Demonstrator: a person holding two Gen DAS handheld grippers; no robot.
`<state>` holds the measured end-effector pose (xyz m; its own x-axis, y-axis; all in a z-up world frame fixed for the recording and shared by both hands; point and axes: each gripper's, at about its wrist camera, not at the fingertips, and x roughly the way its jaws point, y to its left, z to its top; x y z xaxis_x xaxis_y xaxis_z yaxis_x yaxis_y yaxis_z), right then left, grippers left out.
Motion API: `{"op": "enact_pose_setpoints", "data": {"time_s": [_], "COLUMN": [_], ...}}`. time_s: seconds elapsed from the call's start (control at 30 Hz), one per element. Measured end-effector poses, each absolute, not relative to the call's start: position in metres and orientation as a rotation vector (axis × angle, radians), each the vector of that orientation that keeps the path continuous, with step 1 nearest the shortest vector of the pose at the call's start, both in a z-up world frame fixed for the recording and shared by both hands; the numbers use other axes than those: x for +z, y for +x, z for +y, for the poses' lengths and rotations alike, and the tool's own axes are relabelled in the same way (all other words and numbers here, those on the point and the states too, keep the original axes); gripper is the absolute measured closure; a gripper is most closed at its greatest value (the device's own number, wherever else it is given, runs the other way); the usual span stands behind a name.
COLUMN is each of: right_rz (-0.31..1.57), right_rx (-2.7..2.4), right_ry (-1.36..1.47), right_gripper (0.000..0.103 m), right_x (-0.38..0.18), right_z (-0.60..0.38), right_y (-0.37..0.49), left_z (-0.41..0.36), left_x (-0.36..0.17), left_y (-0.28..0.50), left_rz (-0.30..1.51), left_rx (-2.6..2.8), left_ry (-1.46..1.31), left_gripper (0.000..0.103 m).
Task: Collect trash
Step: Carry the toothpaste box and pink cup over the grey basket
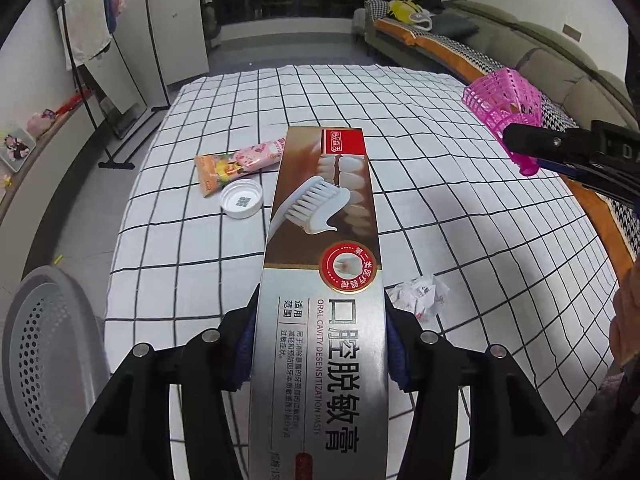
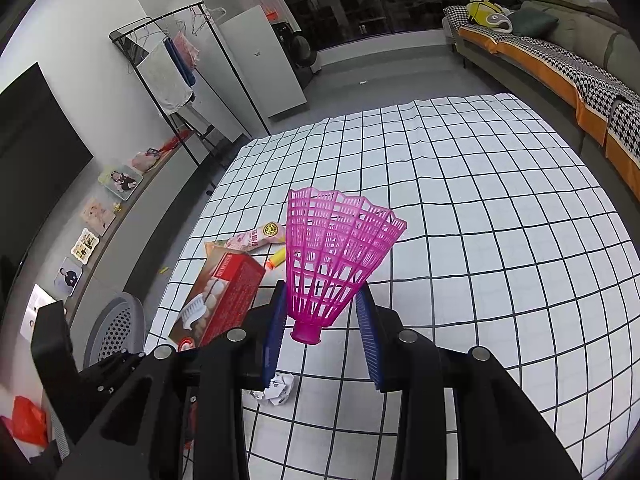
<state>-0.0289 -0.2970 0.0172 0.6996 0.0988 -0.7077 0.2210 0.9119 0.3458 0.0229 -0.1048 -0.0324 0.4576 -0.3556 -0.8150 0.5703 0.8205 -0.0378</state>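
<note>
Over the checked cloth [image 1: 460, 152], left gripper [image 1: 320, 344] holds toothpaste box [image 1: 324, 240] pointing forward.

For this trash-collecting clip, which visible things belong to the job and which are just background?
Job:
- toothpaste box, held in left gripper
- pink plastic shuttlecock, held in right gripper
- crumpled paper
- pink wrapper tube
- white cap
- grey perforated bin

Background:
- sofa
- clothes rack
- checked cloth

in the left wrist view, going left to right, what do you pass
grey perforated laundry basket → pink and orange tube → white round cap → long toothpaste box → crumpled white paper → pink plastic shuttlecock
</note>
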Motion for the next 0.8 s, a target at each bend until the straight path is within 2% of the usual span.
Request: {"op": "enact_pose_setpoints", "data": {"time_s": [0.27,0.8], "right_rz": [0.801,0.820], "right_rx": [-0.022,0.151], "right_ry": [0.405,0.325], "right_gripper": [0.069,0.069], "right_x": [0.022,0.026], "right_z": [-0.272,-0.155], "right_y": [-0.026,-0.016], "left_z": [-0.064,0.086], "left_x": [-0.007,0.029], "left_y": [0.017,0.016], "left_rz": [0.896,0.816], "left_rx": [-0.514,-0.262], "left_ry": [0.218,0.126], "left_gripper": [0.052,0.052]}}
